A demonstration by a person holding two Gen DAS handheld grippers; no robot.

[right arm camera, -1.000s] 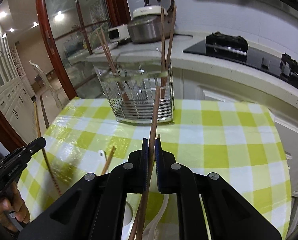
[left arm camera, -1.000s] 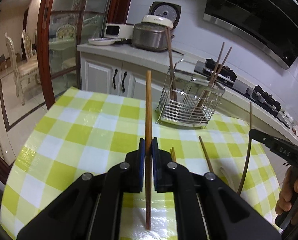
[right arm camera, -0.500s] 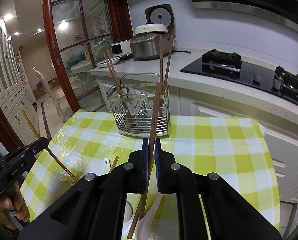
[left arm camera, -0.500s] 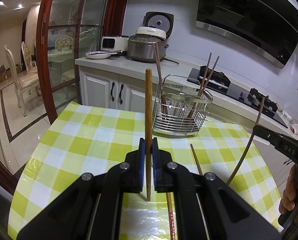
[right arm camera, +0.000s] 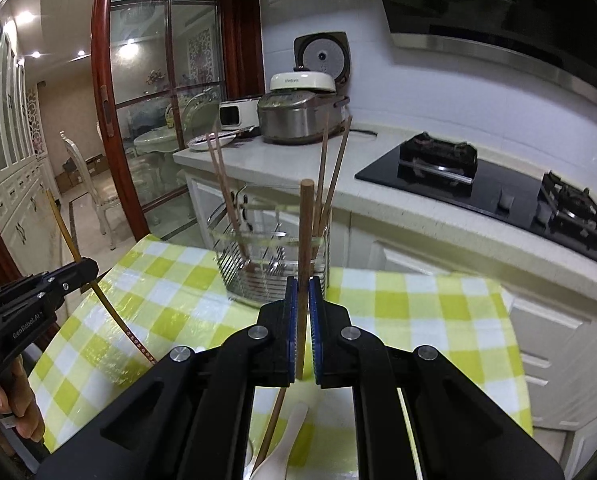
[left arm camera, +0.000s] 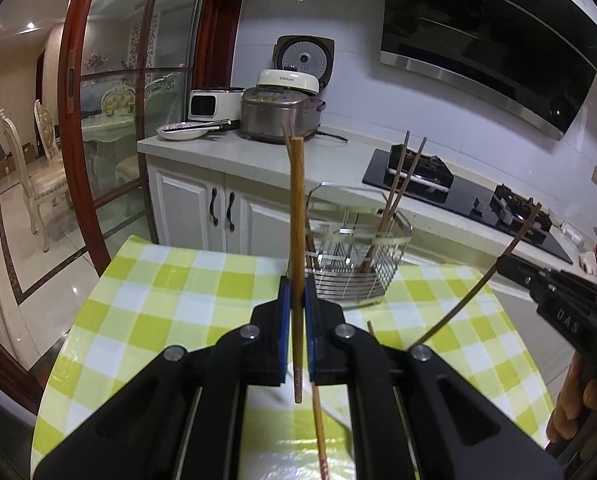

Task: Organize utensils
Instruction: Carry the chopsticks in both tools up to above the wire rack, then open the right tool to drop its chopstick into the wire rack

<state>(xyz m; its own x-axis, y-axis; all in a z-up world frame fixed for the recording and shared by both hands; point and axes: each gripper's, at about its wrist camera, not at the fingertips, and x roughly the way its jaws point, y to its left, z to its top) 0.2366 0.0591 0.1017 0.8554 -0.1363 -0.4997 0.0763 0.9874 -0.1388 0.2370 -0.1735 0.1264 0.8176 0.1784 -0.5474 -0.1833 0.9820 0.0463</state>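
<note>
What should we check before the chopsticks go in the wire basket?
1. Left gripper jaws shut on light chopstick: ok.
2. Right gripper jaws shut on dark chopstick: ok.
3. Both chopsticks lifted clear of the checked tablecloth: ok.
4. Wire basket upright on the table: ok.
5. Free space among the chopsticks already in the basket: cannot tell.

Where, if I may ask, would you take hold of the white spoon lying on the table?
I would take the white spoon by its slim handle, from above, claw across its width: it lies flat on the table, and a loose chopstick lies close along its left.
</note>
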